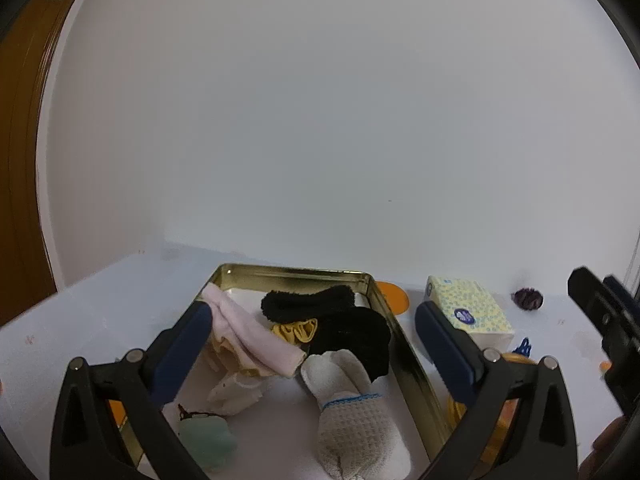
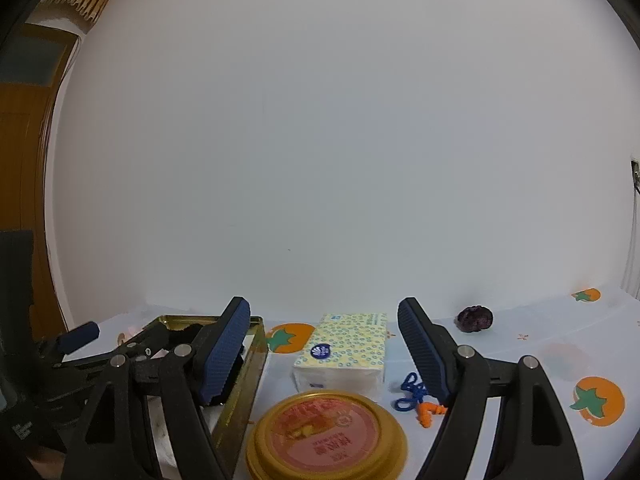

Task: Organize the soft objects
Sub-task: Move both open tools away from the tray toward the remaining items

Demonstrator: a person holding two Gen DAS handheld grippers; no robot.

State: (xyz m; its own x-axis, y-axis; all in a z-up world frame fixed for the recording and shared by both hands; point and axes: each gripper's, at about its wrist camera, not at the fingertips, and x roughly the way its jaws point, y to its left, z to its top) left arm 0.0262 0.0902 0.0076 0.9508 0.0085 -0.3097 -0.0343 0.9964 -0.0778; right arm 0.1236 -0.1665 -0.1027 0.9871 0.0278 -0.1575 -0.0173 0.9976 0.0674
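1. Soft goods: white waffle-knit sock (image 1: 352,408), pink folded cloth (image 1: 252,336) and black fleece items (image 1: 340,320) lie inside the gold rectangular tin (image 1: 404,344), under the left gripper (image 1: 312,340), jaws apart, empty.
2. Right gripper (image 2: 324,344), jaws apart, empty; yellow-patterned tissue pack (image 2: 344,352) at 12 o'clock, outside the tin.
3. Risk: pack crushes or slips if pinched by its film; the round gold lid (image 2: 326,436) sits close by and may be knocked.

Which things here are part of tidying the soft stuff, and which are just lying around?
Part of the job: tin, pink cloth, black socks, white sock, purple ball.

Lying about: tissue pack, round lid, blue cord.
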